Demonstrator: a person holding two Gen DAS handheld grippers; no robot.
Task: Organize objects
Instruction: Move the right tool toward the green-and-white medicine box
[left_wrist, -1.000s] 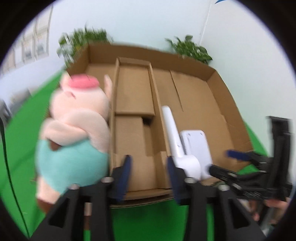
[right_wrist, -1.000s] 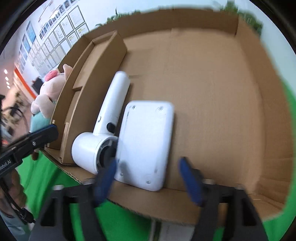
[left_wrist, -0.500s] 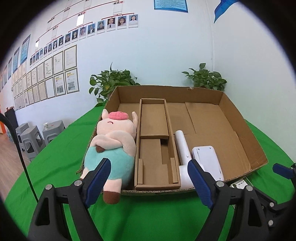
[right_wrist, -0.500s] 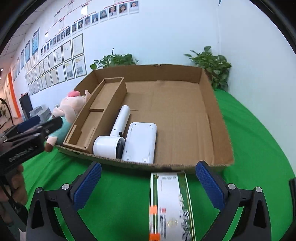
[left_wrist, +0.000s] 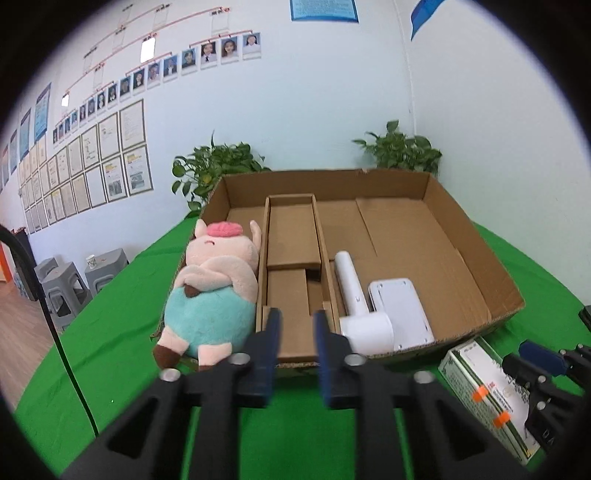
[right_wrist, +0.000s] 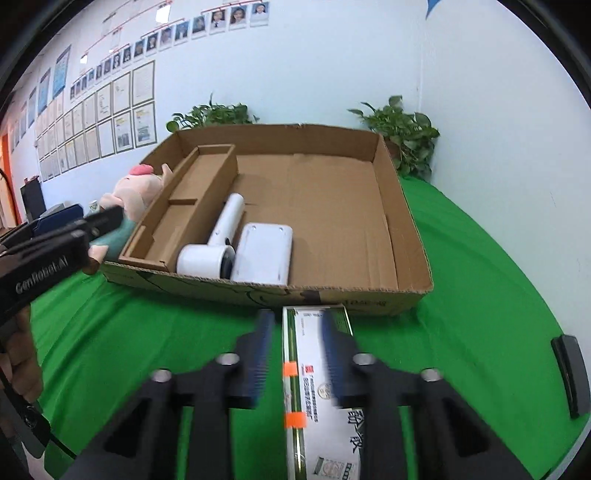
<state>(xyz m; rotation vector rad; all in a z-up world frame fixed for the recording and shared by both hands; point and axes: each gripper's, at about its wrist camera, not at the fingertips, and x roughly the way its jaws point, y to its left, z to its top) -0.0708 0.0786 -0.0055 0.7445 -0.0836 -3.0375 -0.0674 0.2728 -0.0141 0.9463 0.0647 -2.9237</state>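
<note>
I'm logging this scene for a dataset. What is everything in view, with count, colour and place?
cardboard box: 1, brown, on the green cloth
divider insert: 1, brown, inside the box
plush pig: 1, pink and teal, box's left compartment
hair dryer: 1, white, inside the box
flat device: 1, white, beside the dryer
carton: 1, white-green, outside the box
plants: 2, green, behind the box
left gripper: black and blue, shut, empty
right gripper: black and blue, over the carton
</note>
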